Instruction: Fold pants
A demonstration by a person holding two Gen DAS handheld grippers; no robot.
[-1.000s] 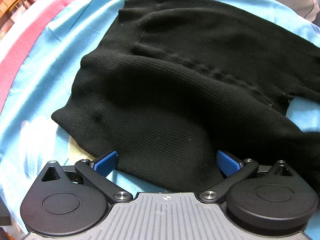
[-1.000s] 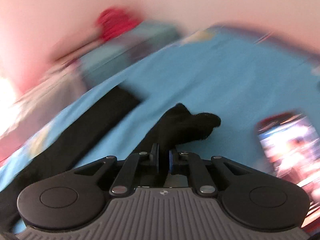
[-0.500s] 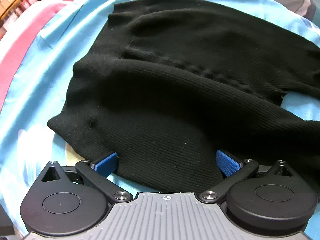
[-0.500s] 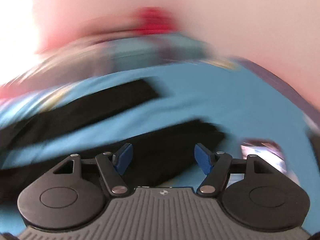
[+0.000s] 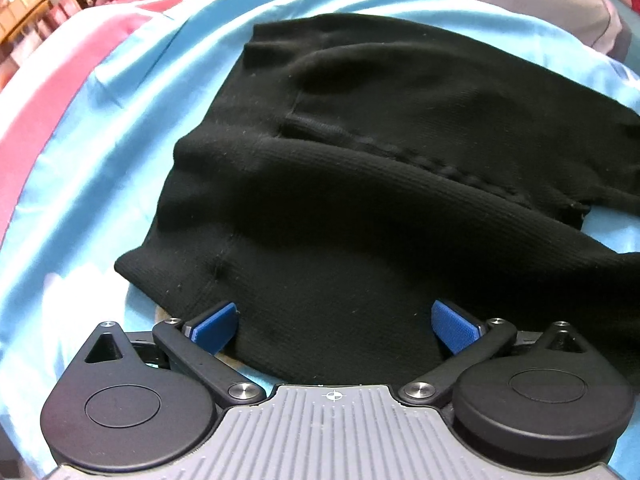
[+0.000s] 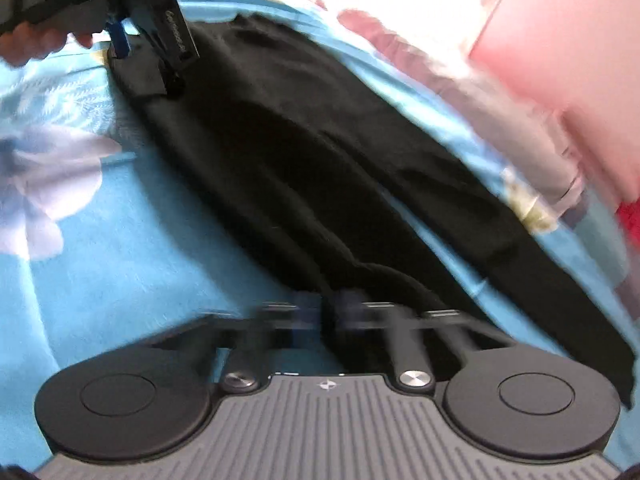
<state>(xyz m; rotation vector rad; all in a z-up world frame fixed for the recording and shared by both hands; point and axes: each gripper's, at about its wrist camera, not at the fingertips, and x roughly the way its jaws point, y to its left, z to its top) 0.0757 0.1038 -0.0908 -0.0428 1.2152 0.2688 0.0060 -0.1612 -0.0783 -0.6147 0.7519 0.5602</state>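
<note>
Black ribbed pants [image 5: 360, 180] lie spread on a light blue bedsheet [image 5: 120, 120]. My left gripper [image 5: 336, 324] is open, its blue pads [image 5: 216, 322] straddling the near waist edge without pressing it. In the right wrist view the pants [image 6: 320, 140] run diagonally from the far left to the near right. My right gripper [image 6: 328, 314] is blurred and its jaws are closing, almost together, with a fold of black leg fabric pinched between them. The left gripper [image 6: 146, 64], held by a hand [image 6: 36, 40], shows at the far end of the pants.
The sheet [image 6: 120, 272] has white flower prints [image 6: 44, 184]. A pink-red stripe [image 5: 36, 112] runs along its left side. A grey pillow [image 5: 540, 4] lies at the back right. Pink and red bedding [image 6: 560, 60] is piled beyond the pants.
My right gripper opened, let go of the leg end, swept fast across the bed while rolling, and has closed on a fold of the pants. The left gripper has barely moved.
</note>
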